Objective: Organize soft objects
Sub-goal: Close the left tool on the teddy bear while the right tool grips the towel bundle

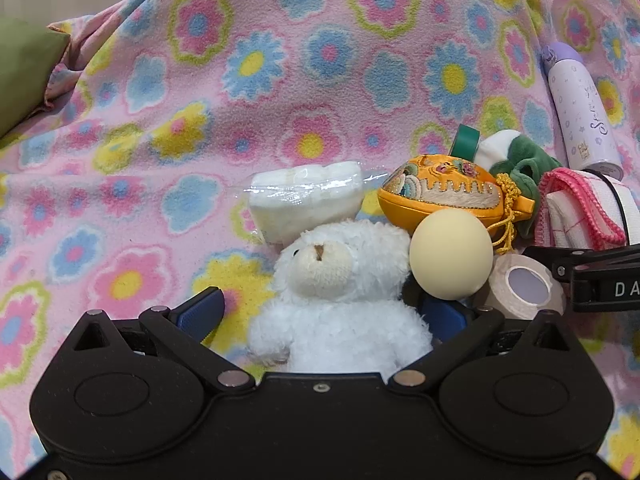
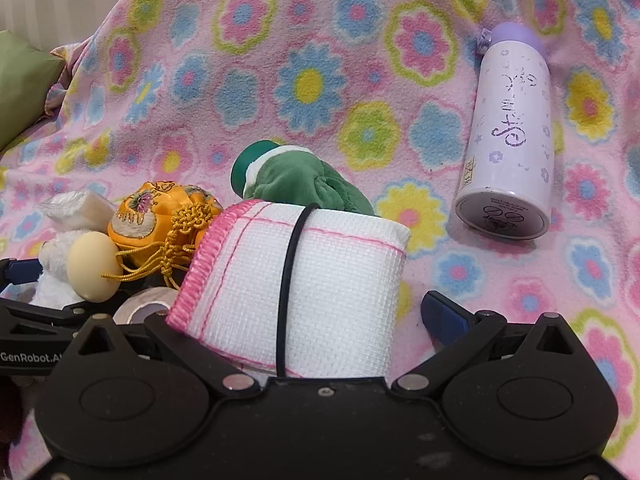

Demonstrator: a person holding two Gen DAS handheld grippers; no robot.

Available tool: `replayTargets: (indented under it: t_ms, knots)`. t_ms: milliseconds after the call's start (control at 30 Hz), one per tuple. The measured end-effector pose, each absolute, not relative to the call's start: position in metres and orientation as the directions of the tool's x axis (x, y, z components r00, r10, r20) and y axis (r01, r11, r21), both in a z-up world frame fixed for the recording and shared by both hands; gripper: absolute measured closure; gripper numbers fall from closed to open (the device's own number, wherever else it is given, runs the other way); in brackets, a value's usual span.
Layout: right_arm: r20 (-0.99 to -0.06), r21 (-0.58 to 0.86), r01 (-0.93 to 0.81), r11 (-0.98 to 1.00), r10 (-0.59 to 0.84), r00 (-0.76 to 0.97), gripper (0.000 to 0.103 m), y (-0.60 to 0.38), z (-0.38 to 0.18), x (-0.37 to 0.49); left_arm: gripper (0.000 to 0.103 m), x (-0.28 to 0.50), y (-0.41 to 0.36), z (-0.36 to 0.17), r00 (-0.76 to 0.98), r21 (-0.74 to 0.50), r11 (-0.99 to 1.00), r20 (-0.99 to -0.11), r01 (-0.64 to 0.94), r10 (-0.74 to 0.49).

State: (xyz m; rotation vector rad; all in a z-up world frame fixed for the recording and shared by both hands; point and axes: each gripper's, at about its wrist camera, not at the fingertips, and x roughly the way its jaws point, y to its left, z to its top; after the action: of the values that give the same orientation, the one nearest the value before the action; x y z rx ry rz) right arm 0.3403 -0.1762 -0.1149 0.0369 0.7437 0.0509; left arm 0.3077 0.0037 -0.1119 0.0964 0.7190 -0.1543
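A white teddy bear (image 1: 336,292) sits on the flowered blanket (image 1: 160,120) between the spread blue pads (image 1: 200,314) of my left gripper (image 1: 320,314), which is open; a gap shows at the left pad. A folded white cloth with a pink hem and a black band (image 2: 308,280) lies between the fingers of my right gripper (image 2: 304,316), also open; only its right pad (image 2: 444,316) shows, clear of the cloth. Packed around them are a cream egg-shaped sponge (image 1: 450,254), an orange embroidered pouch (image 1: 436,196), a green plush (image 2: 304,184) and a wrapped white pack (image 1: 308,200).
A lilac bottle (image 2: 512,140) lies on the blanket to the right. A beige tape roll (image 1: 524,288) sits by the egg, and a green tape roll (image 1: 466,140) behind the plush. A green cushion (image 1: 24,72) is at the far left.
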Motion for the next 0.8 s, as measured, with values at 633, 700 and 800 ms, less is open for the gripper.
replayTargets:
  t_ms: [633, 700, 800]
  knots:
    - [-0.663, 0.073, -0.027, 0.997, 0.068, 0.745, 0.000, -0.178, -0.115, 0.339, 0.042, 0.299, 0.017, -0.110, 0.802, 0.011, 0.992, -0.590, 0.130, -0.098]
    - [-0.658, 0.078, -0.021, 0.997, 0.068, 0.750, 0.002, -0.178, -0.114, 0.337, 0.043, 0.298, 0.021, -0.110, 0.804, -0.011, 0.992, -0.585, 0.126, -0.109]
    - [-0.646, 0.083, -0.003, 0.997, 0.056, 0.761, 0.008, -0.180, -0.114, 0.333, 0.043, 0.299, 0.022, -0.110, 0.805, -0.017, 0.992, -0.583, 0.125, -0.111]
